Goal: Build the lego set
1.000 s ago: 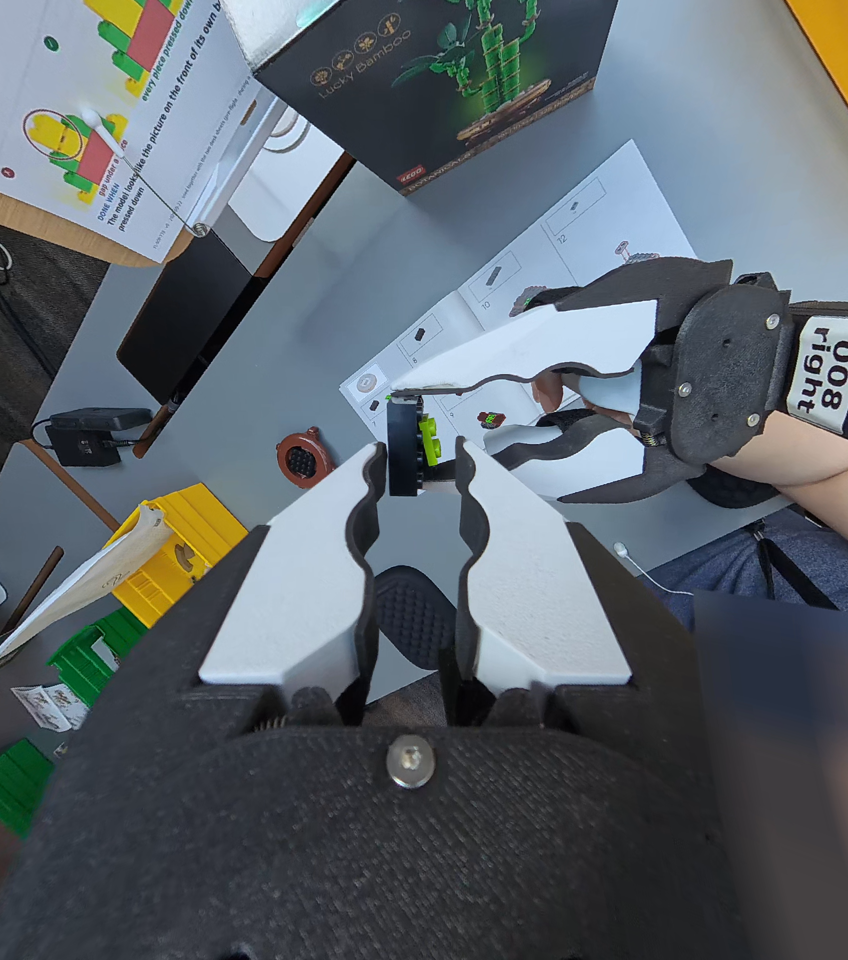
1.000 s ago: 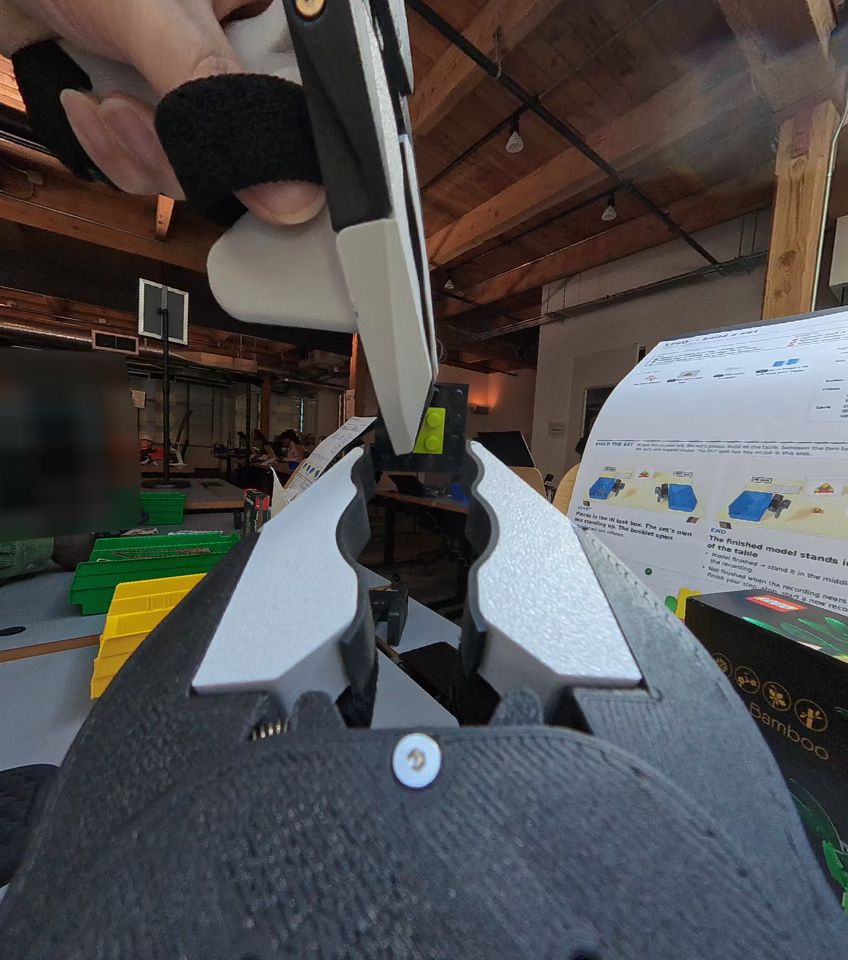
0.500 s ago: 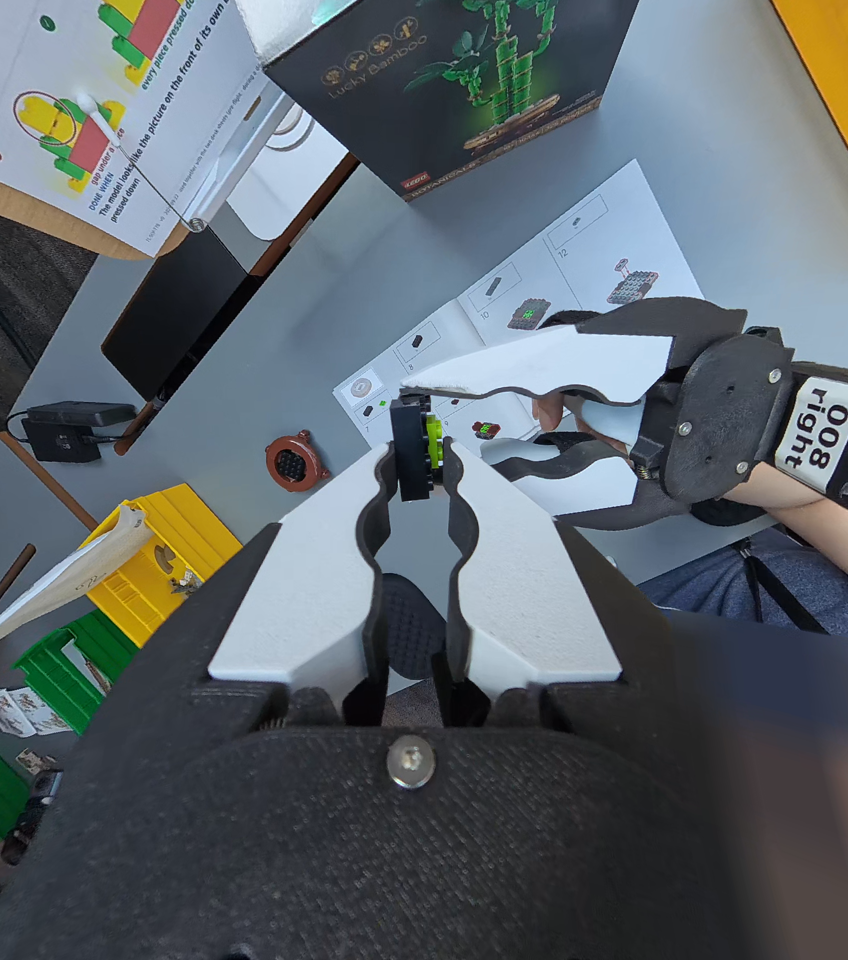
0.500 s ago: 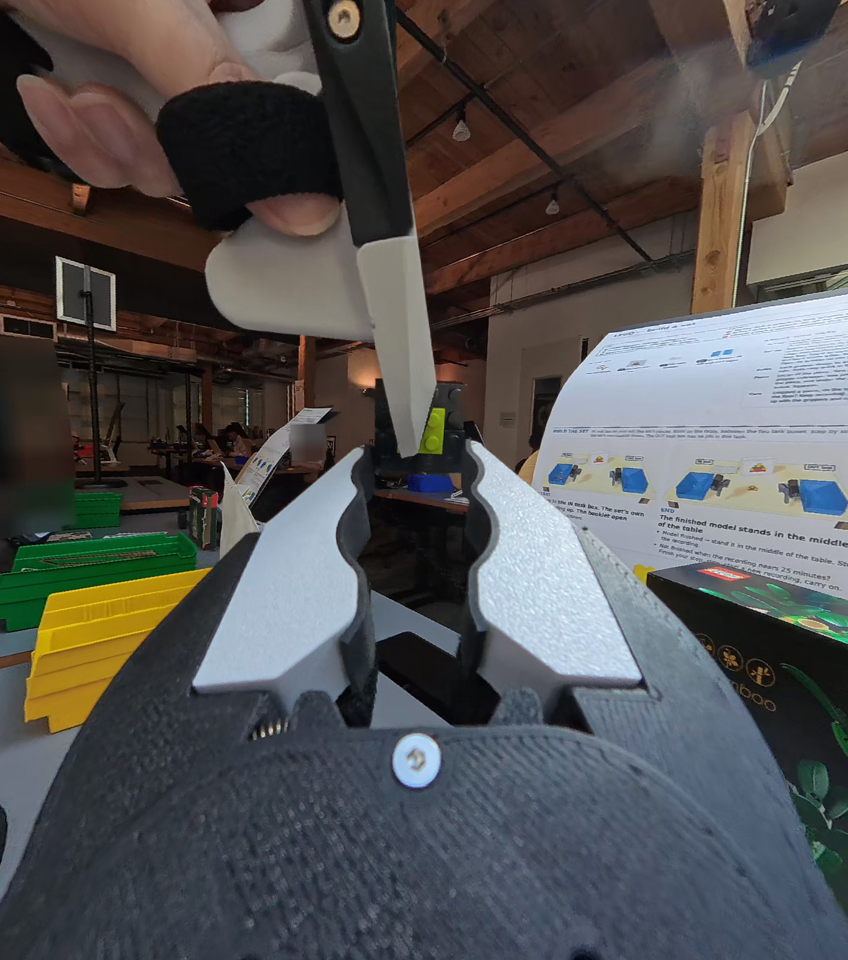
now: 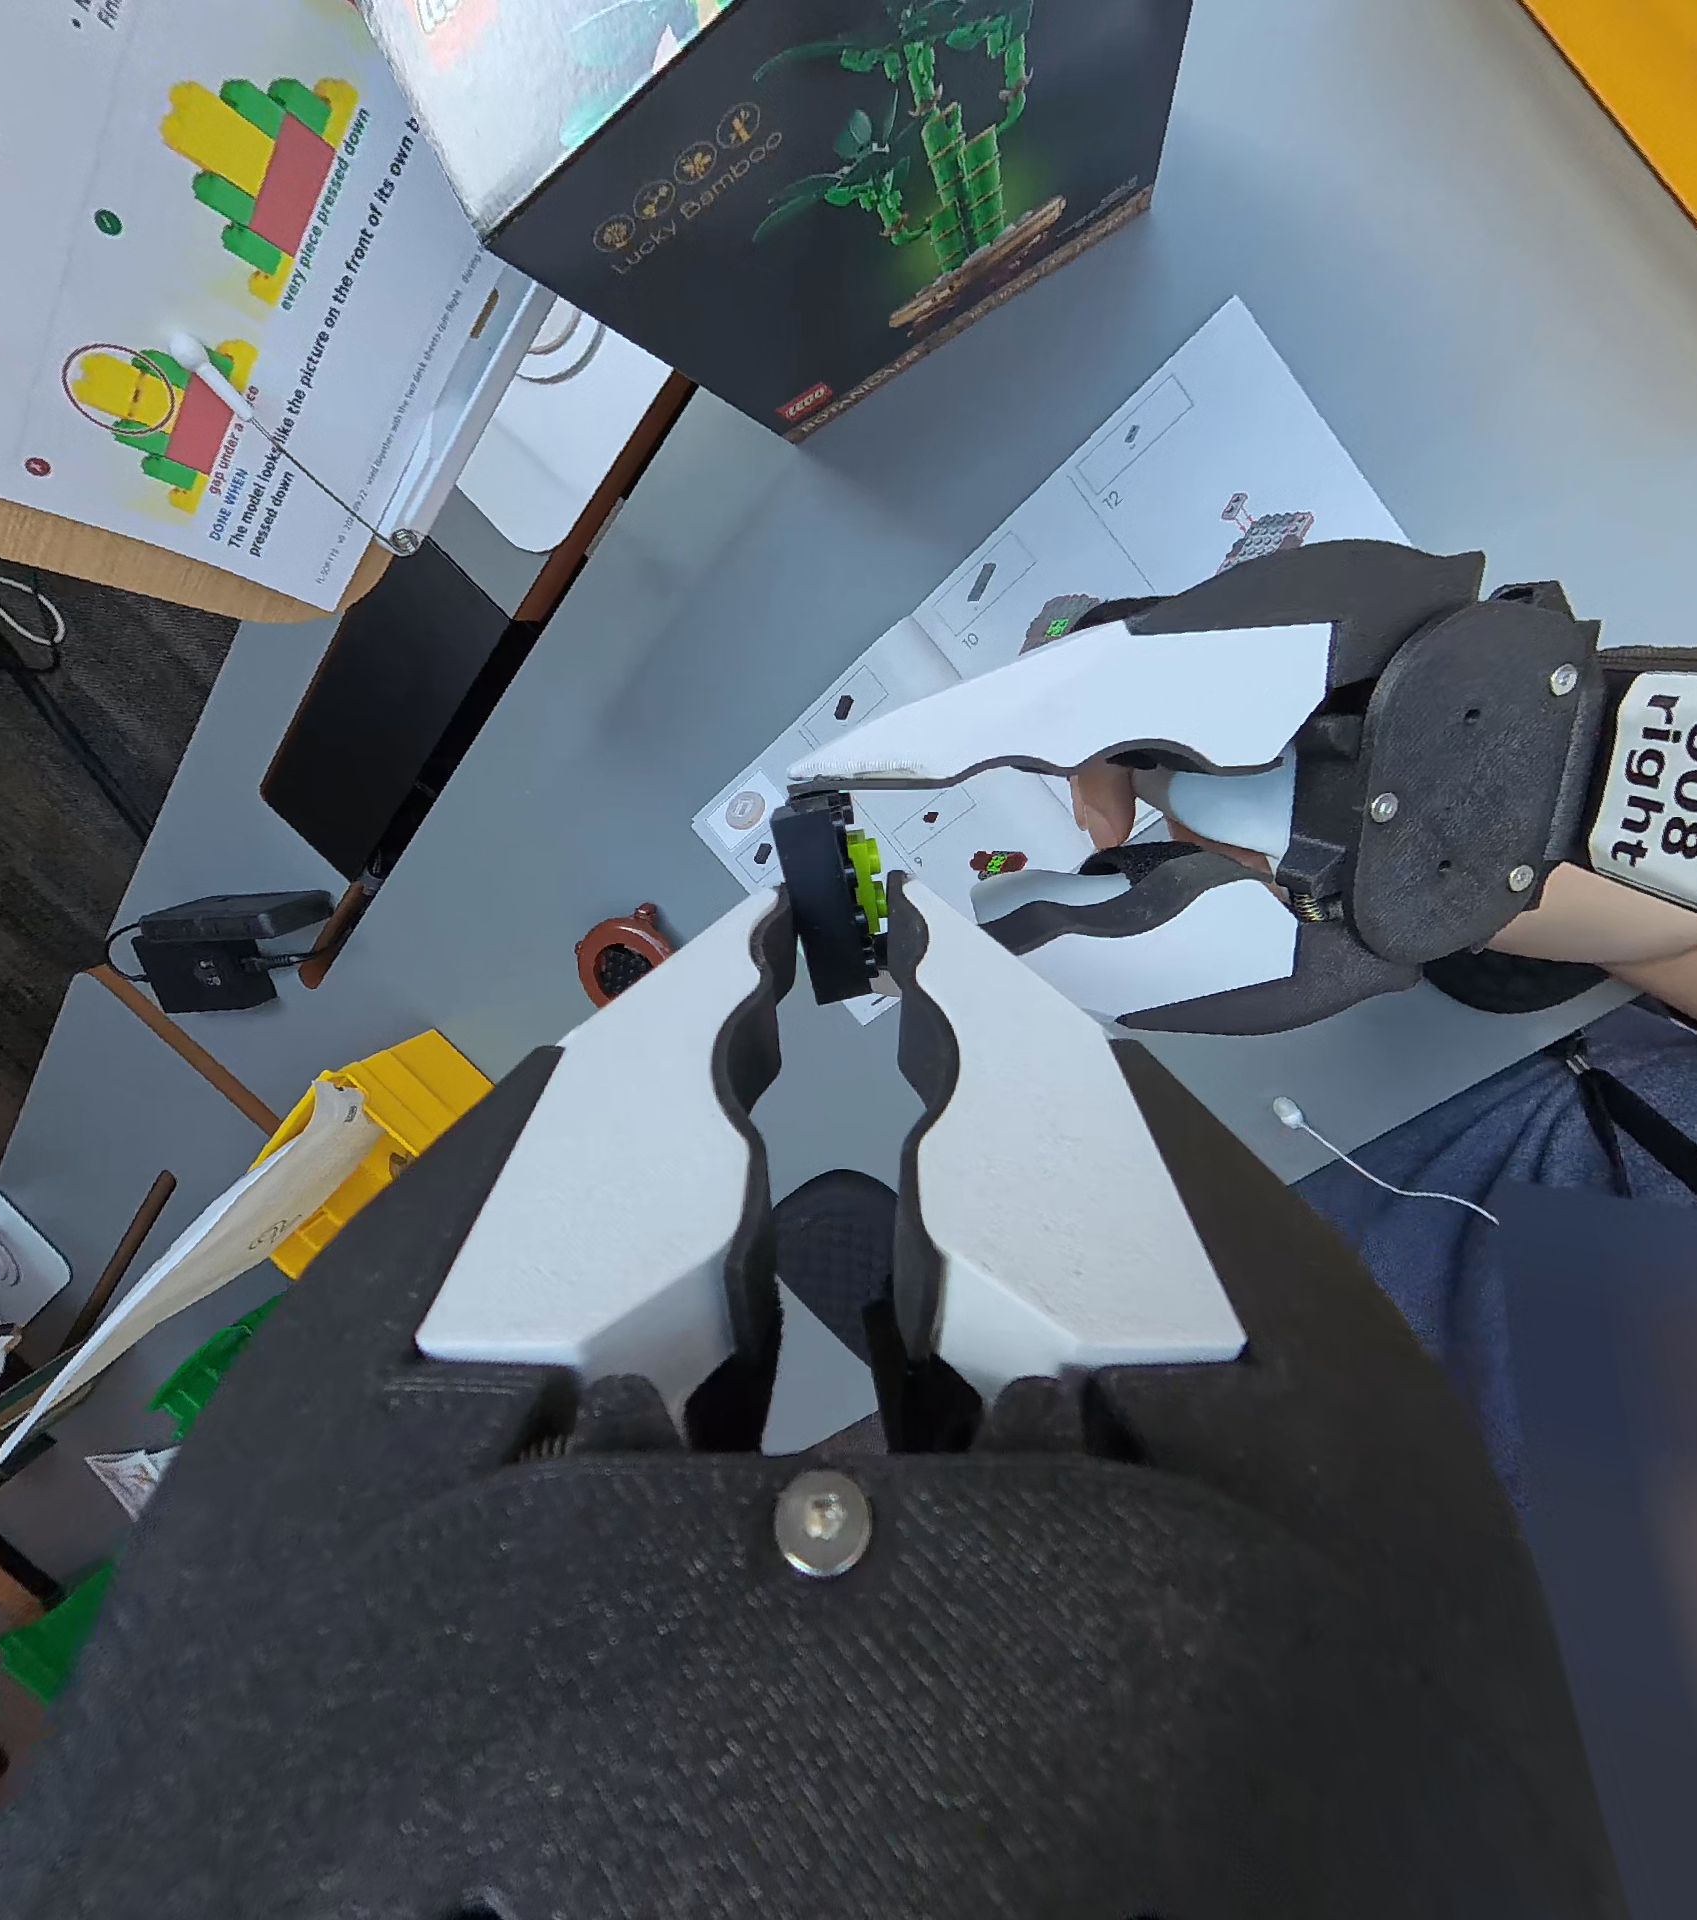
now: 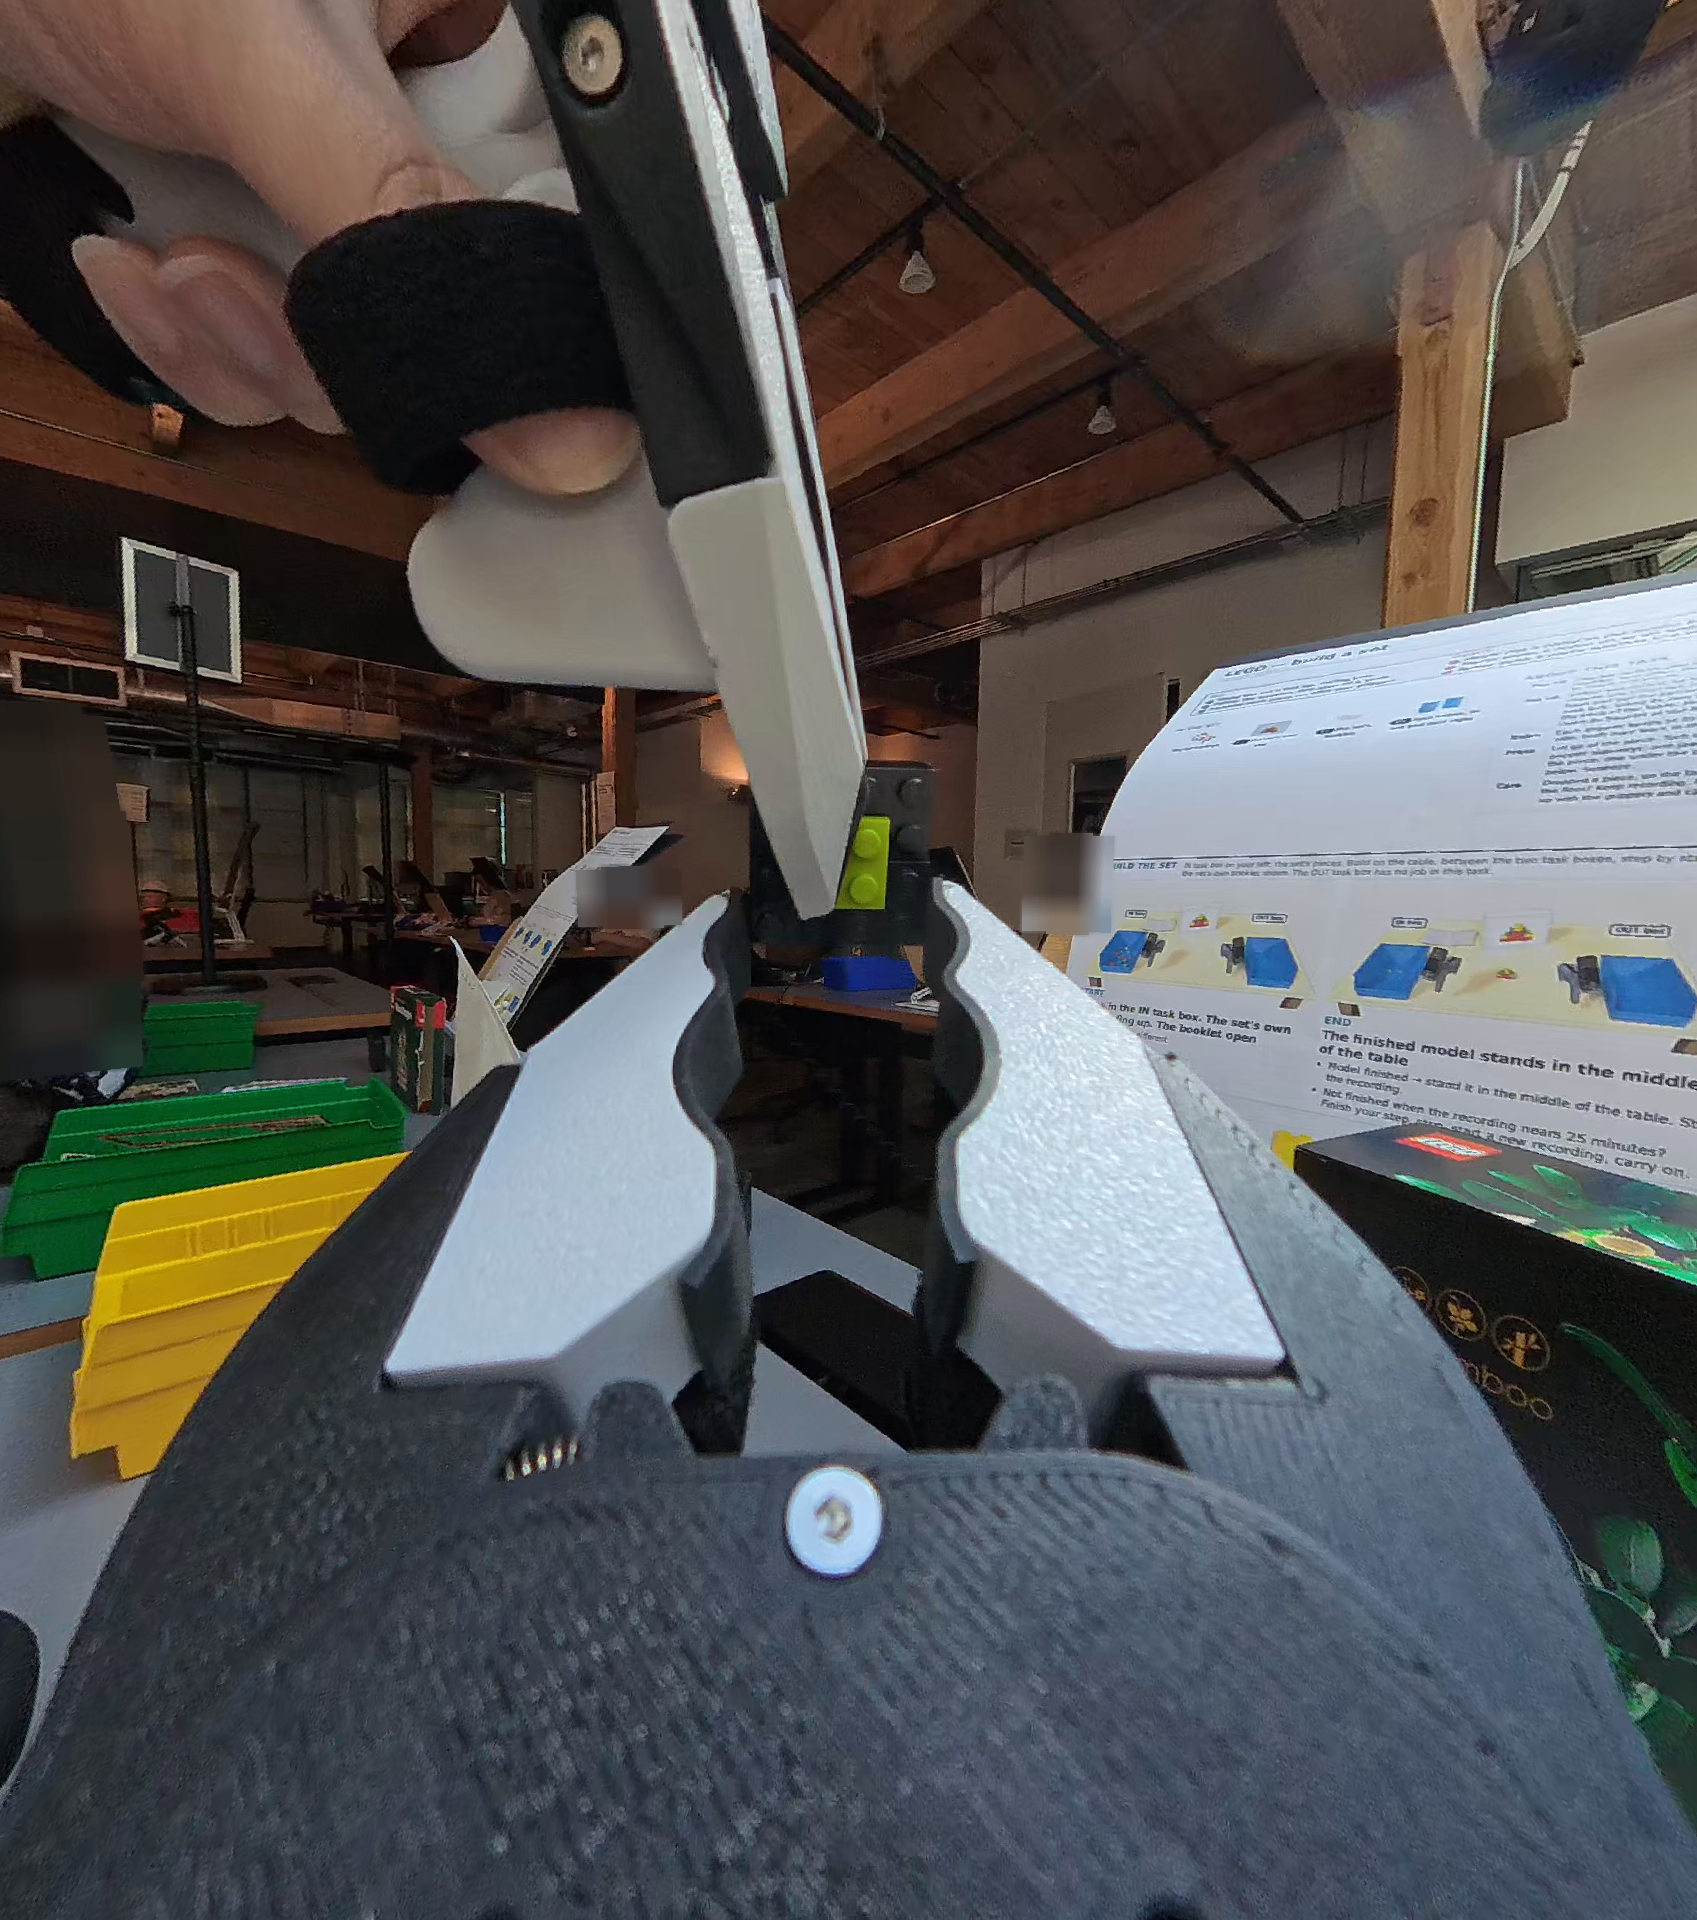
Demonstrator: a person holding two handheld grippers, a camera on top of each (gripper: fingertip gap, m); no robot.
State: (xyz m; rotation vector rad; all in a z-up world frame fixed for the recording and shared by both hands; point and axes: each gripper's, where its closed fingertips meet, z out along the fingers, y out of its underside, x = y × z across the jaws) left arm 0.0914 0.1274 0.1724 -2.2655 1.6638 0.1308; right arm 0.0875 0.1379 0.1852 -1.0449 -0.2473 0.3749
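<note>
A black plate (image 5: 823, 914) with a small lime piece (image 5: 863, 868) on its face is held in the air above the grey table (image 5: 698, 582). My left gripper (image 5: 836, 909) is shut on it, one finger on each face. My right gripper (image 5: 859, 842) comes in from the right and grips the same plate by its edges. In the right wrist view the plate (image 6: 901, 810) and lime piece (image 6: 865, 862) sit between my right gripper's (image 6: 828, 904) tips. One left finger (image 6: 782, 727) lies across the plate's face; the other is hidden behind it.
The open booklet (image 5: 1083, 582) lies under the grippers, with a brown round piece (image 5: 620, 956) beside it. The dark set box (image 5: 823, 187) and an instruction board (image 5: 148, 260) stand behind. Yellow (image 6: 200, 1299) and green bins (image 6: 200, 1143) are on the left. A black device (image 5: 210, 945) lies at the table's edge. The grippers are tip to tip, or close to it.
A second ago my left gripper was open around the plate. It closed onto the plate's faces and still clamps it. My right gripper has kept its hold throughout.
</note>
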